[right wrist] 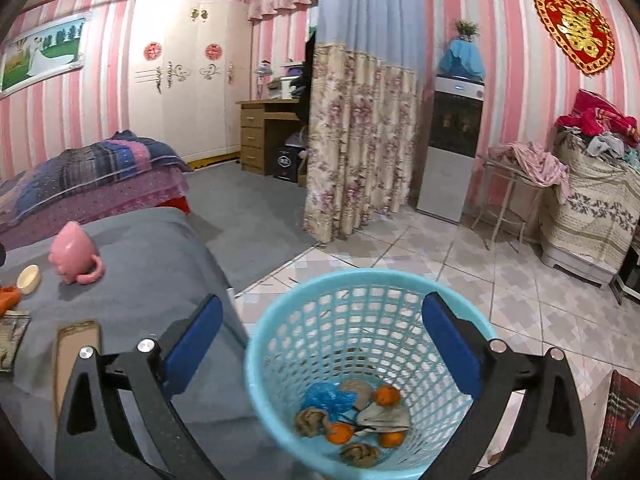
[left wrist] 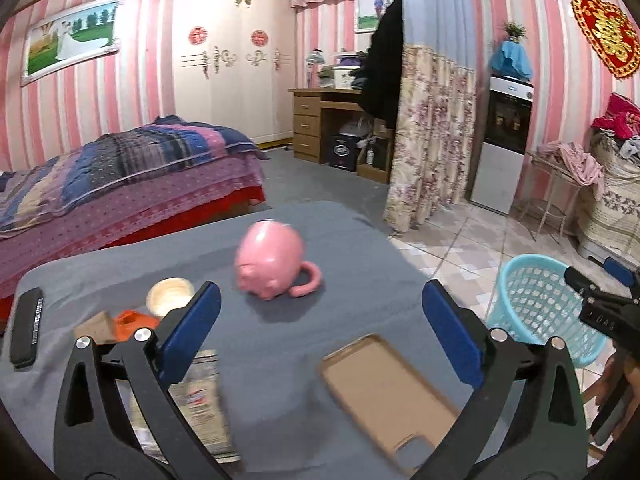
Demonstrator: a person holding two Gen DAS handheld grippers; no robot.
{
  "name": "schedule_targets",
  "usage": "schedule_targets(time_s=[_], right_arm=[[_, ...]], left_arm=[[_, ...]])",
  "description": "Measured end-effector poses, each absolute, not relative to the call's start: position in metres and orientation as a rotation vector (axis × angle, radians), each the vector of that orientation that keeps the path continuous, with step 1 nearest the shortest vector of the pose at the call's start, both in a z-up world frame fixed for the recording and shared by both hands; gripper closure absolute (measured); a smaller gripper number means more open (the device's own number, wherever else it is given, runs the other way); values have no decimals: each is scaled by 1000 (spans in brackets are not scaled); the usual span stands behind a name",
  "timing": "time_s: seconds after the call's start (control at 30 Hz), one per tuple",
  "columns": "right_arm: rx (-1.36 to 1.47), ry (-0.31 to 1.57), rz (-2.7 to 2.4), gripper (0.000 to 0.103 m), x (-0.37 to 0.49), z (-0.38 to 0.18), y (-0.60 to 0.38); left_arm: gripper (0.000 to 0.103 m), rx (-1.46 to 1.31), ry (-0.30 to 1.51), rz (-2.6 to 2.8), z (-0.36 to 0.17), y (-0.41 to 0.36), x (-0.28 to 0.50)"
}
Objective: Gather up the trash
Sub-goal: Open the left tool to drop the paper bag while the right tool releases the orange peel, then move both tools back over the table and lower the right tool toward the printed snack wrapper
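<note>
Pink-striped walls and a white wardrobe (left wrist: 232, 60) close off the far side of the room, with a quilt-covered bed (left wrist: 120, 184) to my left and a floral curtain (right wrist: 352, 140) near the middle. Closer to me stands the bench (left wrist: 340, 248), draped in grey cloth. On it I see a pink piggy bank (left wrist: 272, 264) lying tipped, a small cream dish (left wrist: 170, 294), something orange (left wrist: 132, 322) beside a brown block (left wrist: 98, 326), a dark remote (left wrist: 26, 328) at the left edge, a printed packet (left wrist: 200, 392) and a tan phone case (left wrist: 384, 392) lying open side up.

My left tongs (left wrist: 320, 328) are spread wide over the bench with nothing between them; the packet lies under the left finger and the phone case near the right one.

My right tongs (right wrist: 320, 336) are likewise spread wide and empty, hanging above the light blue mesh basket (right wrist: 280, 332), which stands on the tiled floor (right wrist: 520, 280) just beside the bench. Inside the basket lies the collected trash (right wrist: 356, 416): orange peel pieces, a crumpled blue wrapper, brownish wads and a grey scrap at the bottom.
</note>
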State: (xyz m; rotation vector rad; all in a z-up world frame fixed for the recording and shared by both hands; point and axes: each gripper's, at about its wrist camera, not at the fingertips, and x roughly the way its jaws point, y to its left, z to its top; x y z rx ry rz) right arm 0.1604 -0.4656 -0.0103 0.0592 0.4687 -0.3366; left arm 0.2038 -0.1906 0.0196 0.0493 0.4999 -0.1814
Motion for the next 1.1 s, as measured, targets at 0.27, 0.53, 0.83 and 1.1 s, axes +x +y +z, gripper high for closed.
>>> schedule_targets(time_s=[0.27, 0.53, 0.83, 1.1], right_arm=[[36, 464, -237, 5, 165, -5, -412], [32, 494, -144, 5, 175, -12, -367], [-16, 529, -113, 5, 190, -26, -317], [63, 613, 36, 5, 205, -42, -273]], left_arm=[[6, 43, 502, -69, 15, -123, 184], [6, -9, 547, 25, -2, -52, 166], [6, -48, 597, 91, -27, 8, 149], [6, -49, 641, 115, -46, 29, 154]])
